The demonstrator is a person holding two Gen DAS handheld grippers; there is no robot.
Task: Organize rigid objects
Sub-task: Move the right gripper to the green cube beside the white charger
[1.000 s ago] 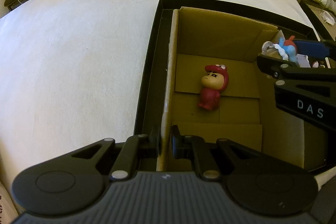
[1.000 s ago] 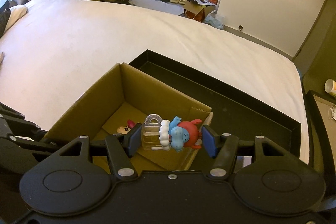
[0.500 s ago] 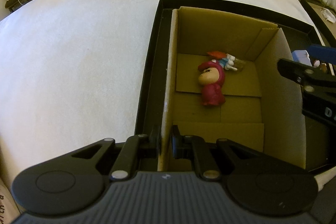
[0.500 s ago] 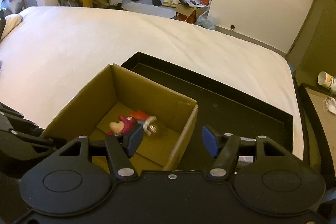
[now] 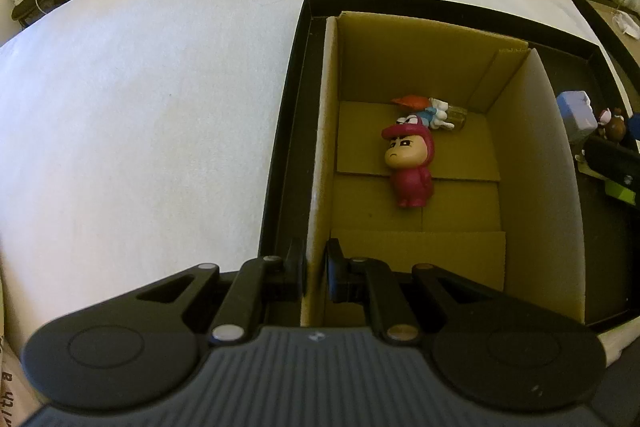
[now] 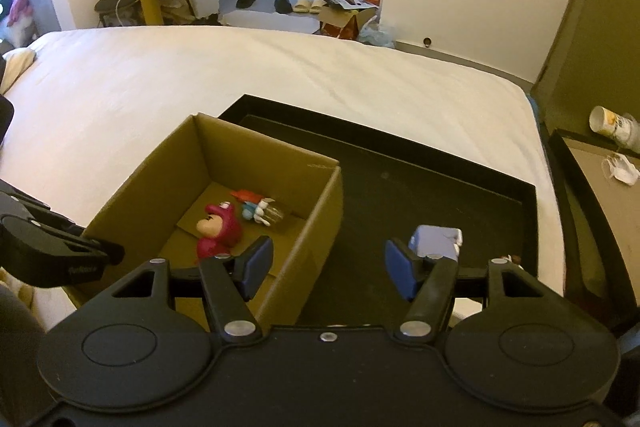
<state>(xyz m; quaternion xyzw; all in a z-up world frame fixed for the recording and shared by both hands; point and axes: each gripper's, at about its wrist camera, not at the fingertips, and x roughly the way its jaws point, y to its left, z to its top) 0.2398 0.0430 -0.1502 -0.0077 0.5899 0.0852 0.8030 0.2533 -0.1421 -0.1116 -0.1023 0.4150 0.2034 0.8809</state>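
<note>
Two figurines lie in one cardboard box (image 5: pixel 532 155): a red one (image 5: pixel 410 167) and a blue-and-red one (image 5: pixel 430 113). One black tray (image 6: pixel 440 183) carries one pale-blue block (image 6: pixel 436 241).

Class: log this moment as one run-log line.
left tool: shut on box wall | right tool: open, empty | box: two toys

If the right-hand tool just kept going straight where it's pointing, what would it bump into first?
Probably the bare floor of the black tray. The right tool is open and empty, aimed downward just right of the cardboard box, with the pale blue block beside its right finger. Depth is hard to judge, so it might clip that block.
</note>
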